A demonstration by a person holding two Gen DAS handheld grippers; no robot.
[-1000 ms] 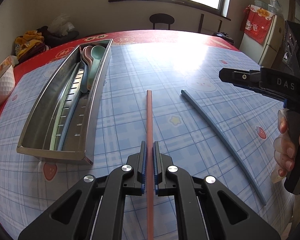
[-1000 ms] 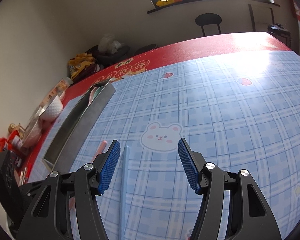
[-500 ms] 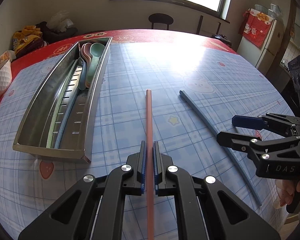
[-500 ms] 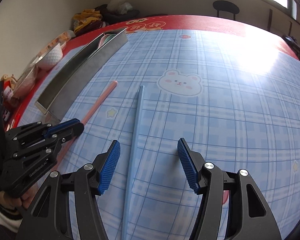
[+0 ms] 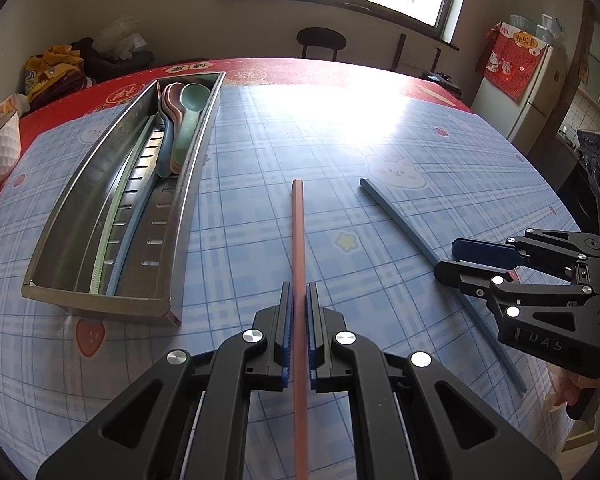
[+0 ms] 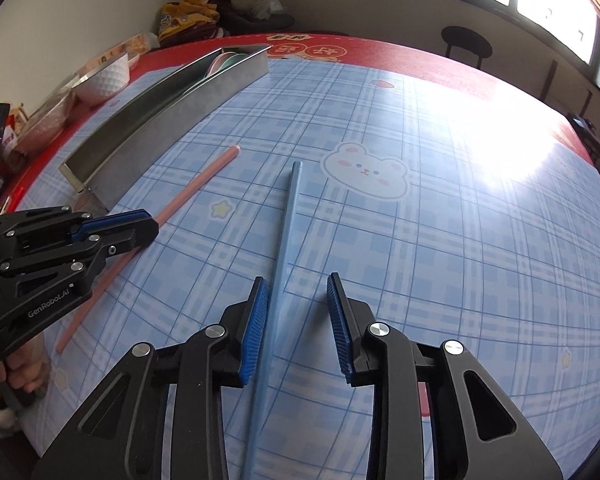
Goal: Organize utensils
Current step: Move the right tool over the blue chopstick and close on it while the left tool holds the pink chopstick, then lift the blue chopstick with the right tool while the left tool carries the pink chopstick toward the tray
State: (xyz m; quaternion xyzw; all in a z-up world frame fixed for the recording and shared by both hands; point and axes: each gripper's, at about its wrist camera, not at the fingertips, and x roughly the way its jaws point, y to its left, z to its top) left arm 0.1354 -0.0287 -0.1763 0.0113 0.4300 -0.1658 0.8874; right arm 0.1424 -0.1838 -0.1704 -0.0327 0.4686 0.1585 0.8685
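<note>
A pink chopstick (image 5: 299, 236) lies lengthwise on the blue checked tablecloth, and my left gripper (image 5: 299, 300) is shut on it. To its right lies a blue chopstick (image 5: 404, 228). My right gripper (image 6: 298, 292) straddles the blue chopstick (image 6: 288, 216); its jaws are closing, the stick runs beside the left pad and the right pad stands clear of it. In the right wrist view the left gripper (image 6: 148, 226) grips the pink chopstick (image 6: 196, 188). A steel utensil tray (image 5: 48, 280) at the left holds spoons (image 5: 188, 100) and two more chopsticks.
A white dimpled bowl (image 6: 104, 76) and snack packets sit left of the tray (image 6: 160, 120) on the red table border. A stool (image 5: 321, 40) and a fridge (image 5: 540, 88) stand beyond the table's far edge. A hand (image 6: 20, 368) holds the left gripper's handle.
The right gripper came down from above the table onto the blue chopstick, rolled, and its jaws narrowed around the stick. The left gripper stayed put, shut on the pink chopstick.
</note>
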